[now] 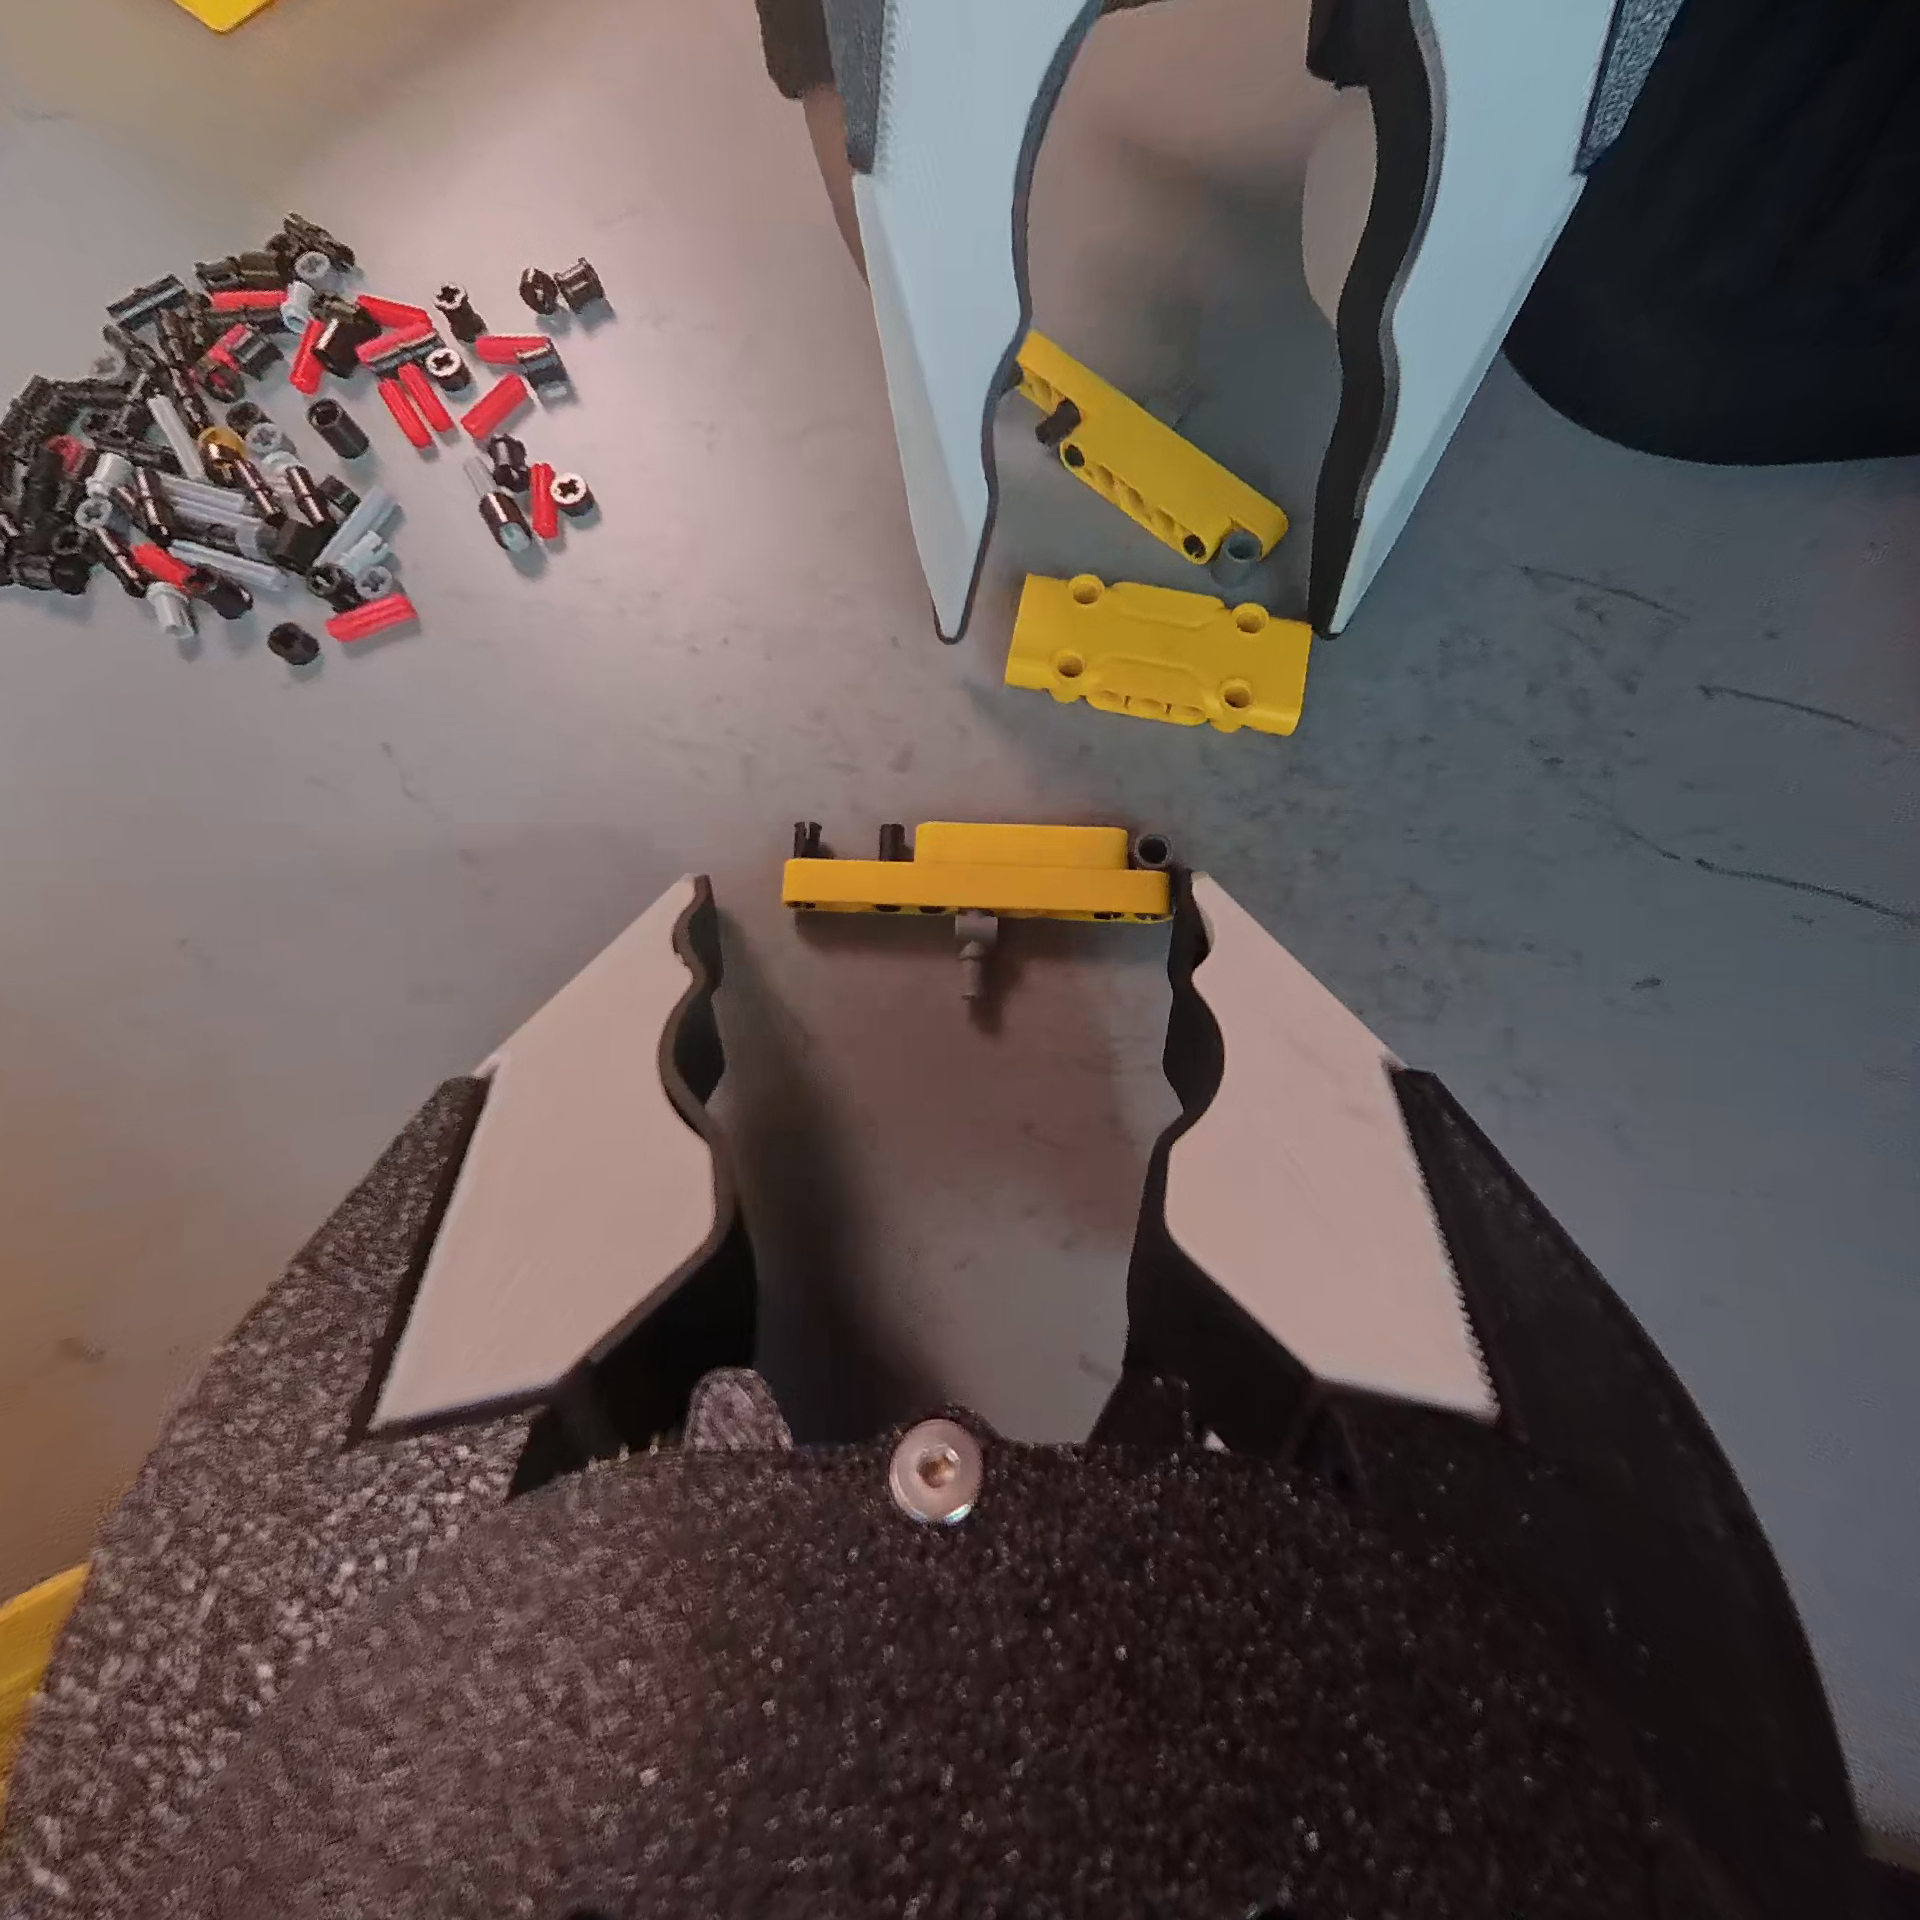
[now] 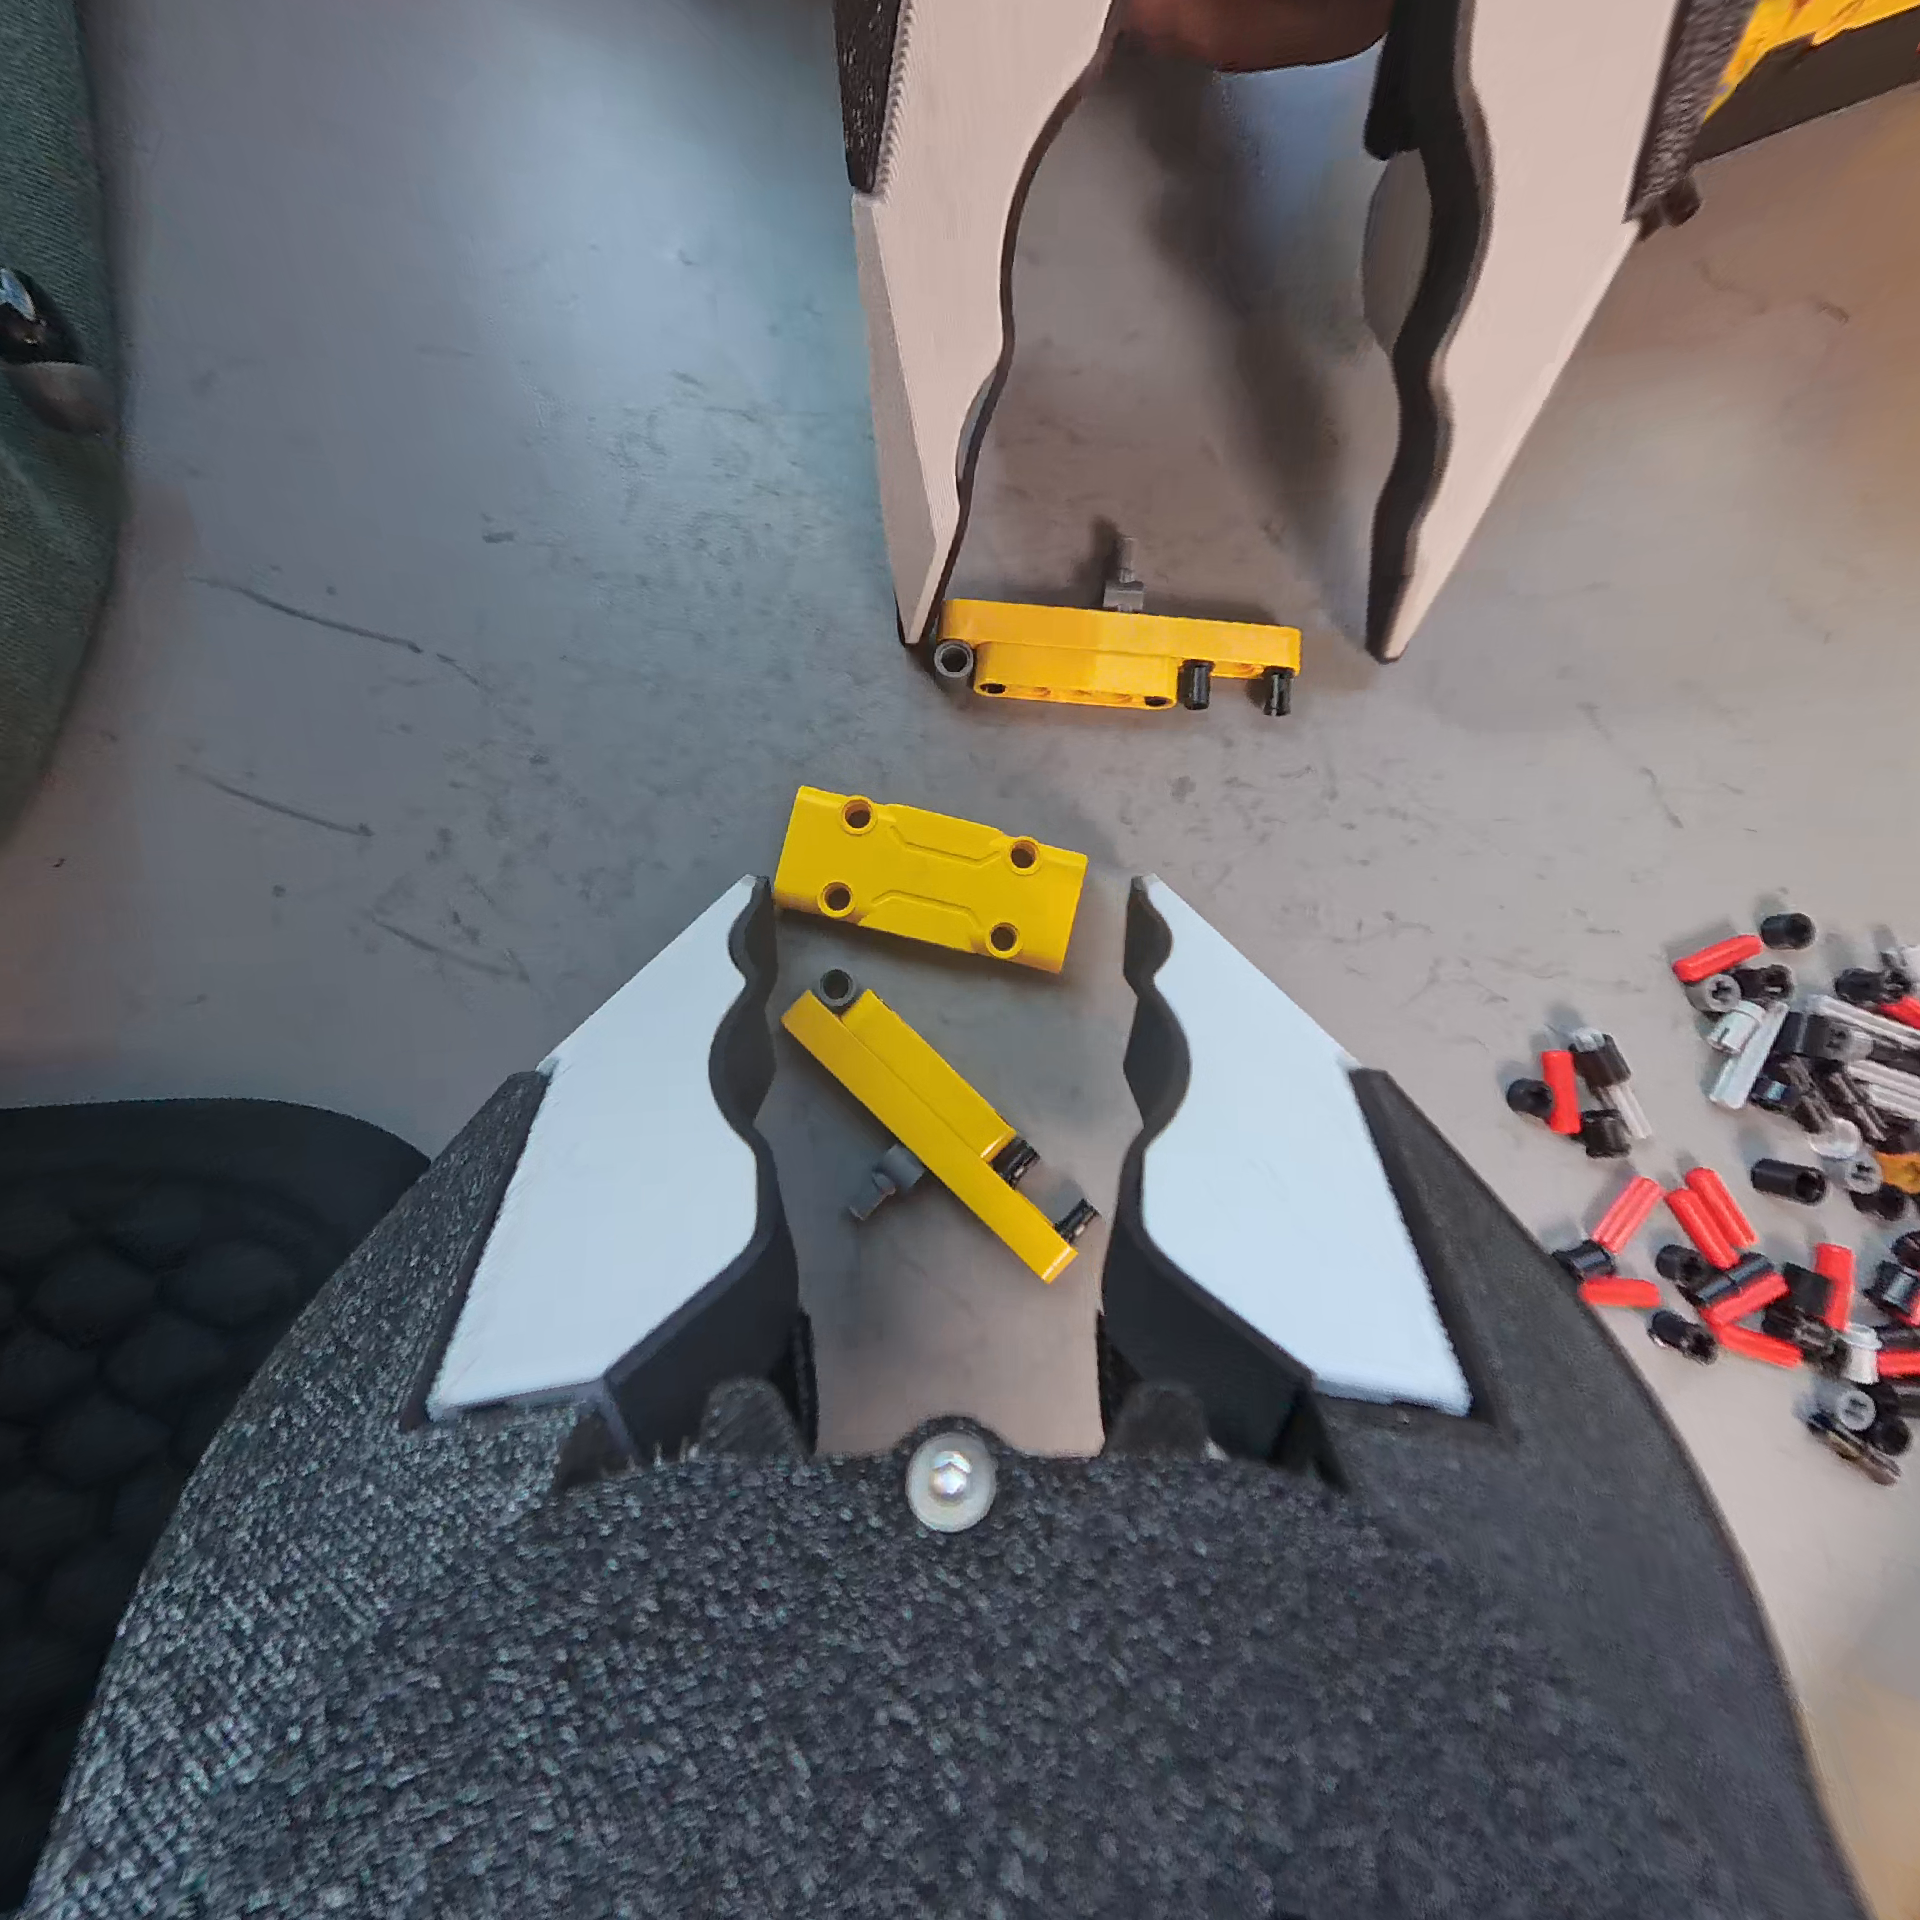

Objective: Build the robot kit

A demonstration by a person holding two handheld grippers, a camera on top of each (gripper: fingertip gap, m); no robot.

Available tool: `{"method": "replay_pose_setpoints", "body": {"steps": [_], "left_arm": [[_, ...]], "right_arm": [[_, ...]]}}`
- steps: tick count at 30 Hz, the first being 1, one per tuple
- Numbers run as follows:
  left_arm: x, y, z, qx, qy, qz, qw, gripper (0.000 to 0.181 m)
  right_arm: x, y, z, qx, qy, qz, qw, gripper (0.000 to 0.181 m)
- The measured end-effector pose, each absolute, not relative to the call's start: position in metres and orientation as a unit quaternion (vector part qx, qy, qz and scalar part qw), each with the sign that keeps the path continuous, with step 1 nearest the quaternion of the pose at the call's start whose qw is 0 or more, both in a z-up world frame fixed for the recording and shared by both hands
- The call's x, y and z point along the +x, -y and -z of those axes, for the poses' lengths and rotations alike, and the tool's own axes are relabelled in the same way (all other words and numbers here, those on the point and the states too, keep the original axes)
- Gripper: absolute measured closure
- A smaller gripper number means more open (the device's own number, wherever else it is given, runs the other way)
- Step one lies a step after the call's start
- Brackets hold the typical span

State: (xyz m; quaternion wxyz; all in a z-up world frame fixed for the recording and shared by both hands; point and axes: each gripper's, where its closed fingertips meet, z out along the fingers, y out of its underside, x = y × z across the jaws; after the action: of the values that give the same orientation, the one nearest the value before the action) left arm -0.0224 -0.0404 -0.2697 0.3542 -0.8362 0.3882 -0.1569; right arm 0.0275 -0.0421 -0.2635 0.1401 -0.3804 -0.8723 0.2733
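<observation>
My left gripper point(image 1: 945, 891) is open, low over the grey table point(image 1: 520, 831). A yellow beam assembly point(image 1: 977, 878) with black and grey pins lies between its fingertips, its right end against the right fingertip point(image 1: 1190, 904). It also shows in the right wrist view point(image 2: 1122, 644), with the left gripper point(image 2: 1153, 639) around it. My right gripper point(image 2: 948, 894) is open. A second yellow beam assembly point(image 2: 925, 1122) lies slanted between its fingers, and a flat yellow panel point(image 2: 925, 878) lies at its tips. The left wrist view shows the right gripper point(image 1: 1143, 623), the panel point(image 1: 1153, 655) and that assembly point(image 1: 1143, 447).
A loose pile of small red, black and grey pins point(image 1: 260, 436) lies on the table, also in the right wrist view point(image 2: 1787, 1164). A black cushioned seat point(image 2: 104, 1299) is at the table's edge. A yellow and black box point(image 2: 1787, 62) stands behind the left gripper. About 6 cm separates my left fingertips from my right.
</observation>
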Motion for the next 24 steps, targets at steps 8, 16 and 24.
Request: {"method": "replay_pose_setpoints", "body": {"steps": [8,16,24], "left_arm": [[-0.02,0.047,0.27,-0.835,-0.387,0.159,0.357,0.108],[-0.019,0.052,0.269,-0.834,-0.39,0.149,0.361,0.108],[-0.013,0.061,0.269,-0.828,-0.4,0.159,0.359,0.108]], "right_arm": [[0.031,0.038,0.261,-0.404,0.854,-0.279,0.173,0.114],[0.033,0.042,0.261,-0.426,0.836,-0.287,0.193,0.12],[0.03,0.044,0.263,-0.434,0.831,-0.293,0.188,0.125]]}}
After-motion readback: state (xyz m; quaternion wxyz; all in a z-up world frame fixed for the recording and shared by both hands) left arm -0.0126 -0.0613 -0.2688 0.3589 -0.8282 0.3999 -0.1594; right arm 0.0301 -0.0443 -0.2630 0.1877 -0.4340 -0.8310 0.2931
